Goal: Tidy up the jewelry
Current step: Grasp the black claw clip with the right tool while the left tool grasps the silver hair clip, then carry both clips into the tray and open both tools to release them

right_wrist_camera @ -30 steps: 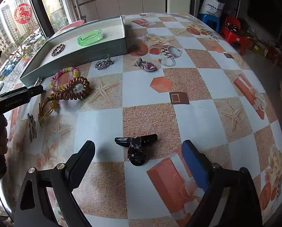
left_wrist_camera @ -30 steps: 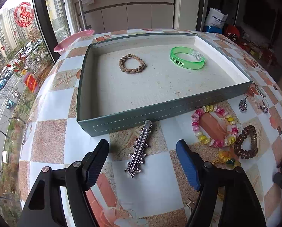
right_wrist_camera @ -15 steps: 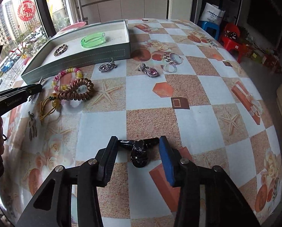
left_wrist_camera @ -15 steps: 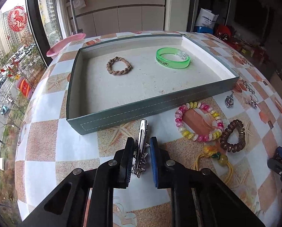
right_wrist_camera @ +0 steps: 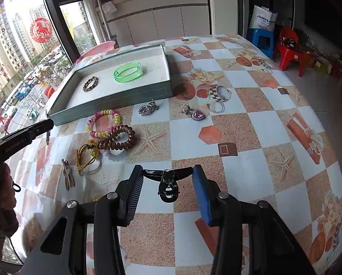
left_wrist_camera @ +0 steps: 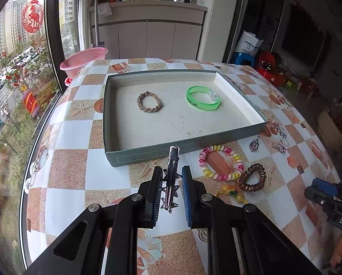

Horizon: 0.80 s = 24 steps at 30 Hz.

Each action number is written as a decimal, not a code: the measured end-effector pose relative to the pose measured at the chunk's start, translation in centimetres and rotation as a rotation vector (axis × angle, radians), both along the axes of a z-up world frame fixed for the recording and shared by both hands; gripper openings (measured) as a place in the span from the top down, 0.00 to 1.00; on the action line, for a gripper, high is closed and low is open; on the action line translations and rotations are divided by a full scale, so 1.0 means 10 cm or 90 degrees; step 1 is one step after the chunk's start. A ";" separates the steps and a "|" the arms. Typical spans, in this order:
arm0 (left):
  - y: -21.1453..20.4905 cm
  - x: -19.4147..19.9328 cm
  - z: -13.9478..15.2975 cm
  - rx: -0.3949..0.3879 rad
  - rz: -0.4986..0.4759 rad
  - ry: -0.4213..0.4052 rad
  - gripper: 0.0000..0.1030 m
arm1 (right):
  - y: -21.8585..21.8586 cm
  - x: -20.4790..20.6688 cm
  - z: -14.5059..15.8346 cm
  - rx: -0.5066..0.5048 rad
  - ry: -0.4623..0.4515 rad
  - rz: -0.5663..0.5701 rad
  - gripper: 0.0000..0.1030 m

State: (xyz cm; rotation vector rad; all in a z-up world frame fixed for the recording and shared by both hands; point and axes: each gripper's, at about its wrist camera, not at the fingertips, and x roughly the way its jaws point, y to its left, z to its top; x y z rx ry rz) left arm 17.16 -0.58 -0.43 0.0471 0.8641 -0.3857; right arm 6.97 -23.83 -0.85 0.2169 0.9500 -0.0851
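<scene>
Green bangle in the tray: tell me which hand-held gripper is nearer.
Left. The left hand-held gripper is just before the tray's front wall; the right hand-held gripper is farther from the green bangle.

Right gripper (left_wrist_camera: 313,189) cut off at the left wrist view's edge — jaw state unreadable there. Spiked silver hair clip (left_wrist_camera: 171,178): flanks masked by pads. Pendant (left_wrist_camera: 280,147) detail — too small.

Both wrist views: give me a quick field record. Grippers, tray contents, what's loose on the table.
left gripper: shut on silver spiked hair clip
right gripper: shut on black hair clip
tray: braided bracelet, green wristband
loose on table: bead bracelet, brown coil hair tie, yellow cord, two heart charms
</scene>
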 end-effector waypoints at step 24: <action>0.03 0.35 0.57 -0.049 0.047 -0.044 0.70 | 0.20 1.11 0.82 0.020 -0.078 0.095 0.54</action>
